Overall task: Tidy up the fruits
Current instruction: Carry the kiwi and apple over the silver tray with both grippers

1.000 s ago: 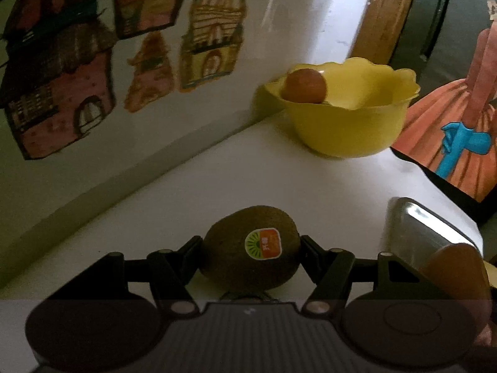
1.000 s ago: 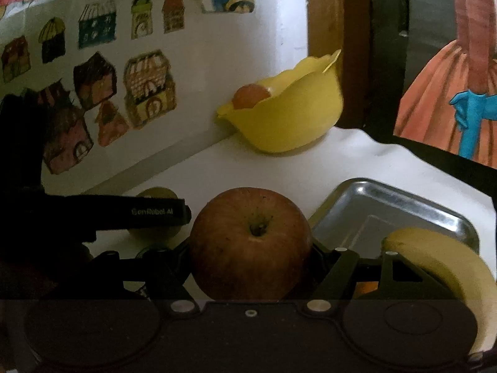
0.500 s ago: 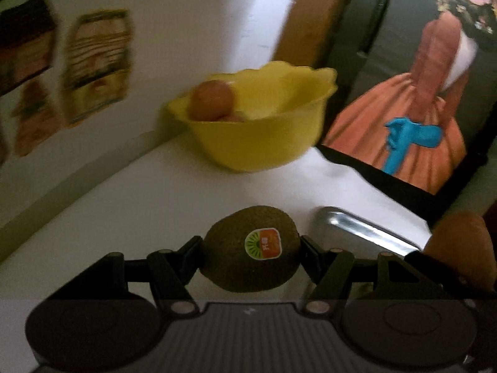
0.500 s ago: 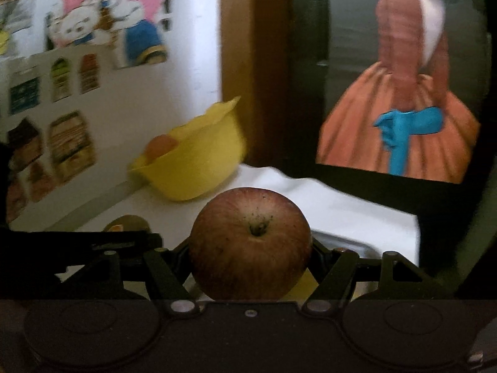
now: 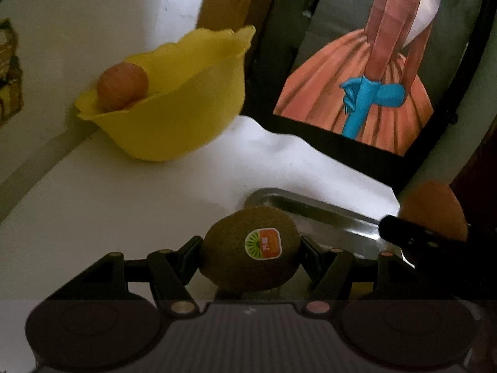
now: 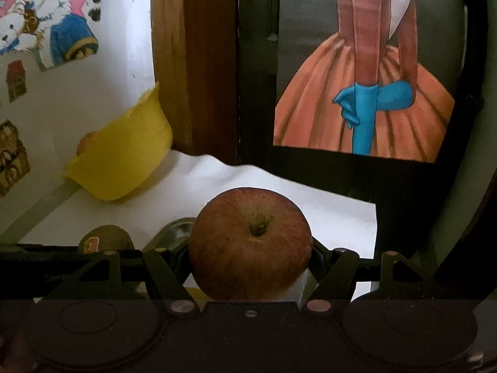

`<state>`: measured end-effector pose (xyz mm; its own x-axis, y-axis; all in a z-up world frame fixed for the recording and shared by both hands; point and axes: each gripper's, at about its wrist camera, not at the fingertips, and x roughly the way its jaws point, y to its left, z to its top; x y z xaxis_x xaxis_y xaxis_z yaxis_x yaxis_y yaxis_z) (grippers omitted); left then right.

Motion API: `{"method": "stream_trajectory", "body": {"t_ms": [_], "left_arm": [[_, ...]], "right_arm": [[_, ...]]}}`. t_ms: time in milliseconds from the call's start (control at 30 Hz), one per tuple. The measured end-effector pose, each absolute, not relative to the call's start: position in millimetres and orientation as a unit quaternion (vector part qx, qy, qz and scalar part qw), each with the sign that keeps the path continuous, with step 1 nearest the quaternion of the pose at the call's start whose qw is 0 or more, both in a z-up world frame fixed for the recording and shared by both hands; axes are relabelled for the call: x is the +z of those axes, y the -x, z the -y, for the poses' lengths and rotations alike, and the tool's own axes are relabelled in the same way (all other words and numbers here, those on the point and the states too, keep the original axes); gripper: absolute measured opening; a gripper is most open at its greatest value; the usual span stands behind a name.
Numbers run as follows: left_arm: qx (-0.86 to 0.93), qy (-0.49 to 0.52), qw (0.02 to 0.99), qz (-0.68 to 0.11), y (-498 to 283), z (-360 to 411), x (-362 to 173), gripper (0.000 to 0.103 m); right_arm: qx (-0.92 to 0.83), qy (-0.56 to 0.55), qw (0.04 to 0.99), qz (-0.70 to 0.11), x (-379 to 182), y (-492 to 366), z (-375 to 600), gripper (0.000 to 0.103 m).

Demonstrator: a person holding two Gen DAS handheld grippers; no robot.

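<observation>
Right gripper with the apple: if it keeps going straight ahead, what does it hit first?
Probably the framed painting standing behind the white table. The right gripper, shut on the apple, points at it; depth unclear.

kiwi [image 5: 250, 250]: 1 | apple [image 6: 250, 244]: 1 | orange fruit [image 5: 122, 86]: 1 | bowl [image 5: 174, 118]: 1 | tray [image 5: 326, 214]: 1

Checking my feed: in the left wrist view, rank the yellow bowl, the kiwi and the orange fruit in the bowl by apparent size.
1. yellow bowl
2. kiwi, though it sits closest to the camera
3. orange fruit, partly hidden by the rim
</observation>
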<state>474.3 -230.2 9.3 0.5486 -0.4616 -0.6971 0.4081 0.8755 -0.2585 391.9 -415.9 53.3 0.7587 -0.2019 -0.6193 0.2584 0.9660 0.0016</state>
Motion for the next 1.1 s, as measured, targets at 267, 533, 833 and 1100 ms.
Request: {"method": "stream_trajectory", "body": {"t_ms": [267,533,833,1100], "left_arm": [[-0.243,0.01,0.872,-0.424,-474.1,242.0,1.6,0.071],[-0.238,-0.001,0.864,-0.443,-472.2,246.8,-4.2,0.071],[-0.24,-0.017,0.865,-0.44,-466.1,246.4,-4.7,0.071],[-0.239,-0.022,0.865,-0.44,-466.2,249.8,-3.6,0.071]], "right_arm": [[-0.104,-0.05,0.923,-0.368,33.3,-422.5,431.4,0.072],[-0.082,-0.038,0.898,-0.431,25.4,-446.2,433.9,0.072],[-0.084,-0.044,0.877,-0.471,20.7,-464.6,435.0,0.072],[-0.07,-0.062,0.858,-0.505,13.3,-480.2,445.1,0.072]]}}
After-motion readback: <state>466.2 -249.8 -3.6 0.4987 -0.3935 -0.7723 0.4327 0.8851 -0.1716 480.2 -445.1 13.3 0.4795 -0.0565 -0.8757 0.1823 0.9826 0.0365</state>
